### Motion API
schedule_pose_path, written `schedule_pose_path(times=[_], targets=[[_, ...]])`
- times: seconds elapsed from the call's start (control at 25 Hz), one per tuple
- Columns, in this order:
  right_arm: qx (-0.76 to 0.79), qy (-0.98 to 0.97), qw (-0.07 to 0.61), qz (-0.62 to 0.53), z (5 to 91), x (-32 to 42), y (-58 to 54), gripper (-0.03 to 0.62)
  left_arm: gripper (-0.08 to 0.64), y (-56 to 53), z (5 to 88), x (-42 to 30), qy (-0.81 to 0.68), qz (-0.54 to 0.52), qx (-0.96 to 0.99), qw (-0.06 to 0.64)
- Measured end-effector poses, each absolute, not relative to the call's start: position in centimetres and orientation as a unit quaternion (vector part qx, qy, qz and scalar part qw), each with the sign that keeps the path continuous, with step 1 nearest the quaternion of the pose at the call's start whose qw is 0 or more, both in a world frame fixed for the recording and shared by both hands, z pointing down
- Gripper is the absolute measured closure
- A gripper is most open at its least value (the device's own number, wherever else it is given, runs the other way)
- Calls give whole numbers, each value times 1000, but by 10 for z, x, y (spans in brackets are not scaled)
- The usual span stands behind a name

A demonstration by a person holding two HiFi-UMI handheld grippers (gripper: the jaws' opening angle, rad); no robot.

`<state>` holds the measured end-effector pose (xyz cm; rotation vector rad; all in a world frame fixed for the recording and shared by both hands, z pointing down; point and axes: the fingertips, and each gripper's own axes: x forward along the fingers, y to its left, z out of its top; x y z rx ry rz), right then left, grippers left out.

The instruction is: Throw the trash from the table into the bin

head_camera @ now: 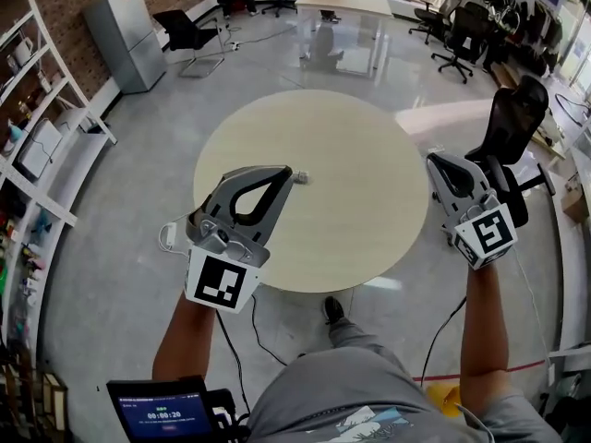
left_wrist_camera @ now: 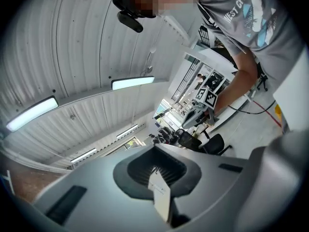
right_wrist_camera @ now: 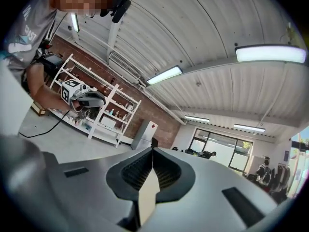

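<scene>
The round beige table [head_camera: 351, 220] lies in front of me in the head view, and no bin shows in any view. My left gripper [head_camera: 290, 175] is held over its near left part, pointing level. In the left gripper view its jaws [left_wrist_camera: 155, 168] meet, shut. A small pale scrap [head_camera: 301, 177] shows right at that gripper's tip; I cannot tell whether it is pinched or lies on the table. My right gripper [head_camera: 432, 160] hangs at the table's right edge. Its jaws [right_wrist_camera: 152, 151] are shut with nothing between them.
A black office chair [head_camera: 512, 123] stands just right of the table, by my right gripper. White shelves [head_camera: 37, 155] and a grey fridge [head_camera: 129, 33] line the left wall. Cables trail on the floor under the table's near edge. A long table [head_camera: 343, 0] and more chairs stand far back.
</scene>
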<state>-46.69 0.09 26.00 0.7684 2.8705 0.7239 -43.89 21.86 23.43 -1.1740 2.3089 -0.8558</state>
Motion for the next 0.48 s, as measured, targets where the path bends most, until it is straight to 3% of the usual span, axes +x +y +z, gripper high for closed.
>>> schedule_pose_path(times=[0.24, 0.48], targets=[[340, 914, 5, 220, 324, -608, 42, 584, 517, 232, 282, -539, 864, -298, -379, 144], [443, 869, -86, 204, 430, -742, 103, 400, 517, 247, 332, -615, 894, -286, -338, 71]])
